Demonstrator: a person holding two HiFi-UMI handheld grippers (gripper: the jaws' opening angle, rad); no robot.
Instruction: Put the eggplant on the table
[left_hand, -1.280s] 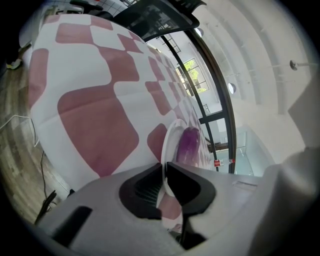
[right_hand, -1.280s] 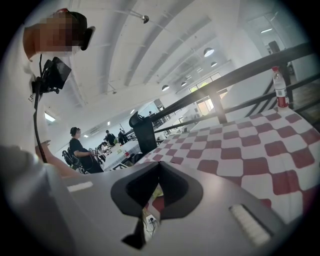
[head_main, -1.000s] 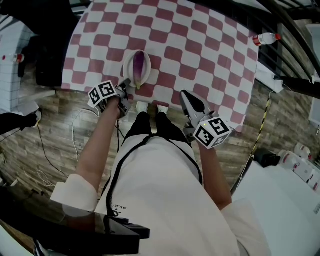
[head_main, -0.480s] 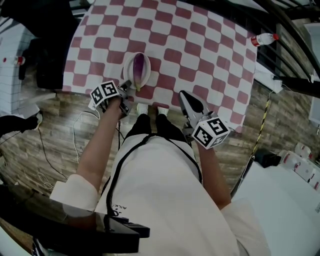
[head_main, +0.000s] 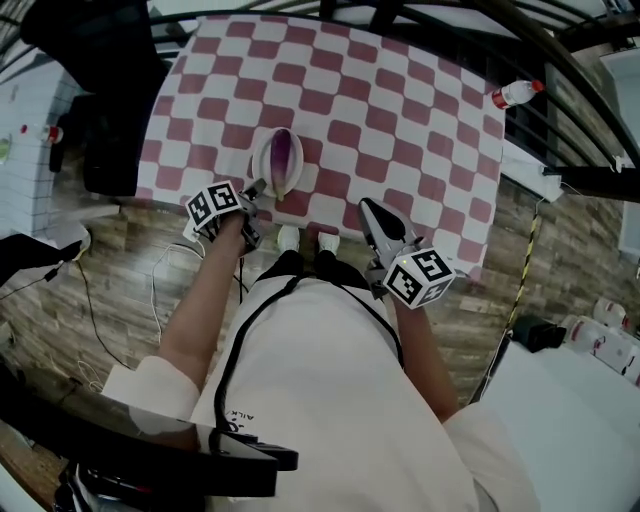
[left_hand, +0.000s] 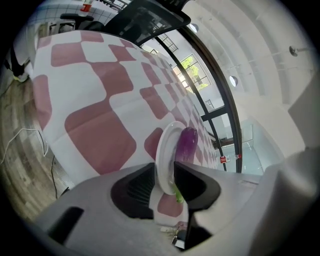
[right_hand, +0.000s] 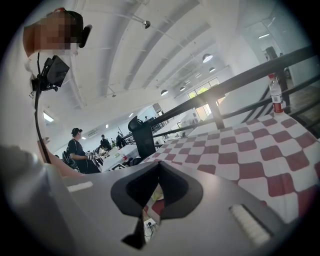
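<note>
The person wore a white short-sleeved top (head_main: 330, 400), its sleeve (head_main: 150, 385) ending wide and loose well behind the left gripper (head_main: 258, 186). A thin black cable (head_main: 243, 340) ran down the front of the top, on the left gripper's side. Dark trousers (head_main: 345, 272) and white shoes (head_main: 288, 238) showed between the two grippers. Behind the jaws of each gripper sat a white cube (head_main: 213, 205) printed with black square markers. The one on the right gripper (head_main: 368, 206) carried a small lit dot. The gripper bodies were matt grey, and the left gripper's jaw pads were dark and ribbed.
</note>
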